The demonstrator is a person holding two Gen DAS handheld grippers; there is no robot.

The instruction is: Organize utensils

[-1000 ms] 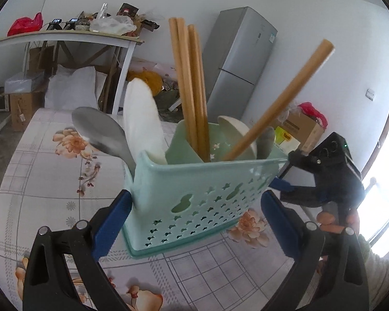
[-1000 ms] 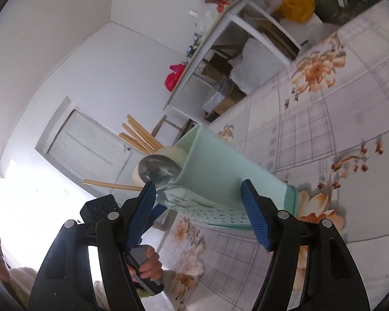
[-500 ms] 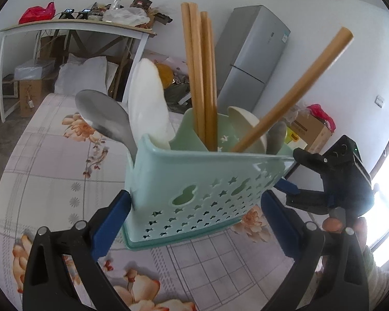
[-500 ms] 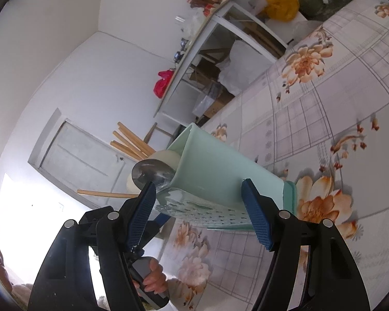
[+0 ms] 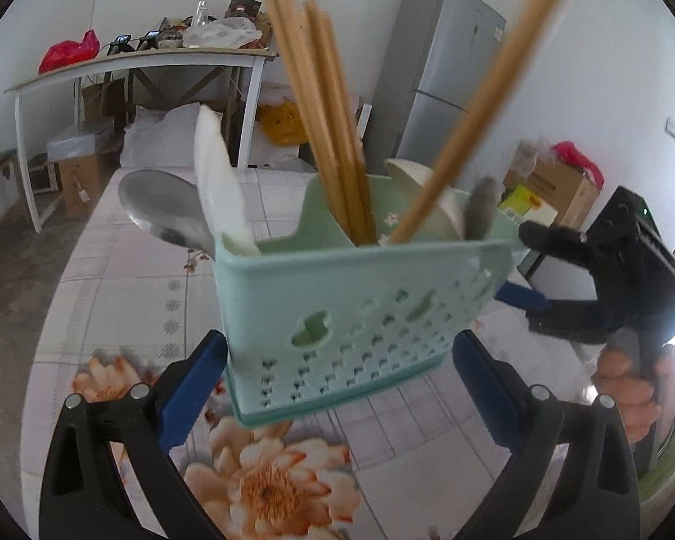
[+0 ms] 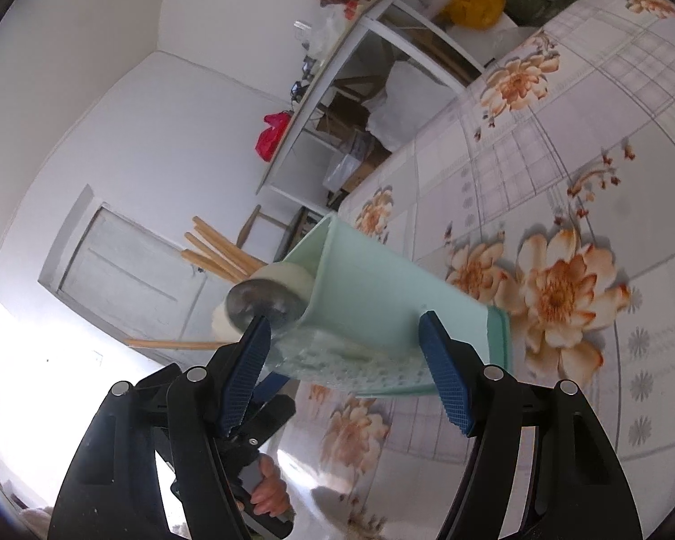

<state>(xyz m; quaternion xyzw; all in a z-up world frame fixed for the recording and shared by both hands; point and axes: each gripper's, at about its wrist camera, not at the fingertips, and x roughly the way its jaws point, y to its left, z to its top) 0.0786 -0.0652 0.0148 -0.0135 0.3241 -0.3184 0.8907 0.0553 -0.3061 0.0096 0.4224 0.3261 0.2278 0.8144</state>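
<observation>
The left gripper (image 5: pixel 337 387) is seen spread wide, its blue pads (image 5: pixel 189 391) standing at either side of the mint-green utensil caddy (image 5: pixel 355 310); whether they press the side walls cannot be told, because the image is blurred there. The right gripper (image 6: pixel 346 369) is likewise spread, one pad near the rim and the other near the base of the same caddy (image 6: pixel 382 310), and real contact is not clearly shown. The caddy is tilted and appears to be lifted a little above the flowered tablecloth (image 5: pixel 112 279), though its base is partly hidden.

Inside the caddy several wooden chopsticks (image 5: pixel 319 121) are standing together, one more chopstick (image 5: pixel 481 108) is leaning far to the side, and a steel spoon (image 5: pixel 166 211), a white ceramic spoon (image 5: pixel 216 180) and further spoons are held.

The caddy is judged to be light, thin plastic, somewhat flexible at the perforated walls and smooth to the pads. It should be taken low on the two short walls, near the base, where it is stiffer. The contents are loose and top-heavy; if it is tilted more, the chopsticks may slide out, and the ceramic spoon could break.
</observation>
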